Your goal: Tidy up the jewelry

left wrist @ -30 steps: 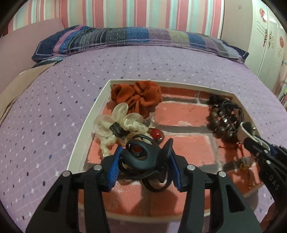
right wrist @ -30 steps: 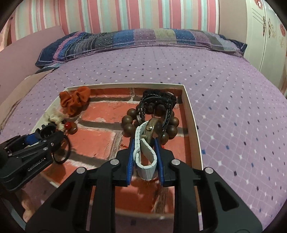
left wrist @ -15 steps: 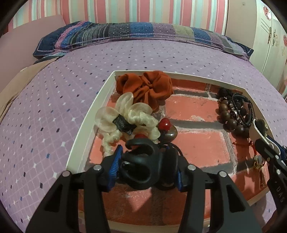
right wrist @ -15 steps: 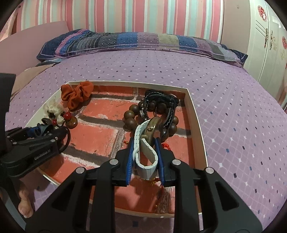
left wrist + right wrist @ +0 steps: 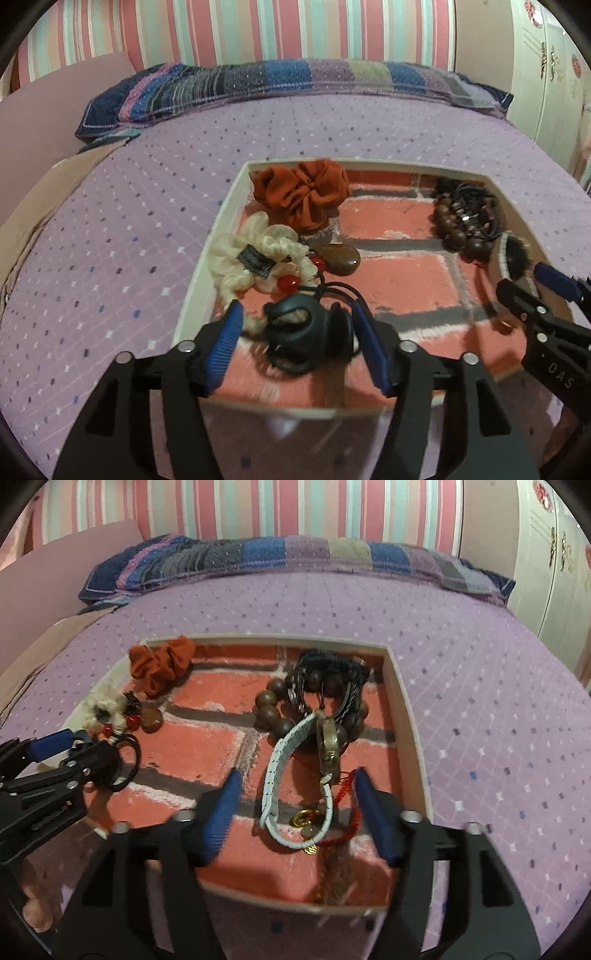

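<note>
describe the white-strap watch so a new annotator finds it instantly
On the purple bedspread sits a shallow white-rimmed tray lined with a red brick print. Look at its right side, between the open right gripper fingers: the watch leans on the brown bead bracelets. It alone has a white looped strap and brass-coloured case.

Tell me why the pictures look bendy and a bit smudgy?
Both views are fisheye, so the tray rim and the bedspread curve. Left wrist view: the right tool is smeared. Right wrist view: the near tray edge and the tool tips are blurred.
</note>
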